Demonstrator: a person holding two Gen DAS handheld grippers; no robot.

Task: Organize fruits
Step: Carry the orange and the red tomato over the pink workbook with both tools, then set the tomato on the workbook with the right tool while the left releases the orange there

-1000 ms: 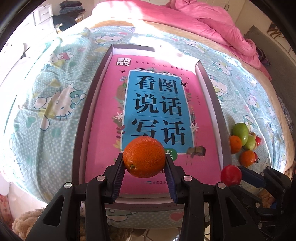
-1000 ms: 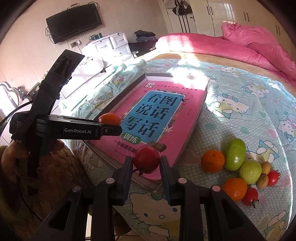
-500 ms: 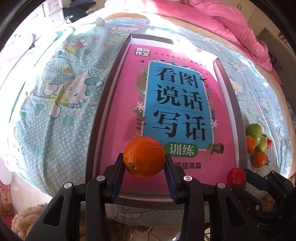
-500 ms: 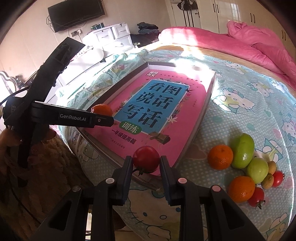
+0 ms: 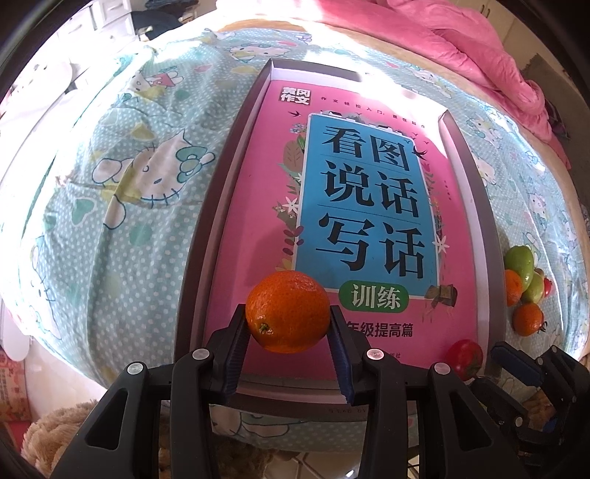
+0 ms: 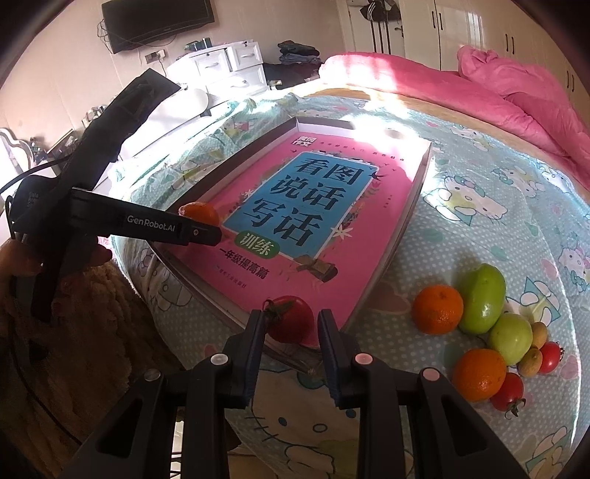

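My left gripper is shut on an orange mandarin, held above the near end of a shallow box whose floor is a pink and blue book cover. My right gripper is shut on a red tomato over the box's near right corner. In the right wrist view the left gripper shows at the left with the mandarin behind its finger. The tomato also shows in the left wrist view. A pile of fruit lies on the bedsheet right of the box.
The pile holds two mandarins, two green fruits, small tomatoes and small brown fruits. A pink quilt lies at the bed's far side. White drawers and a television stand by the wall. A hand grips the left tool.
Both views have tilted a little further down over the box, which now looms larger. Each gripper keeps its fruit.
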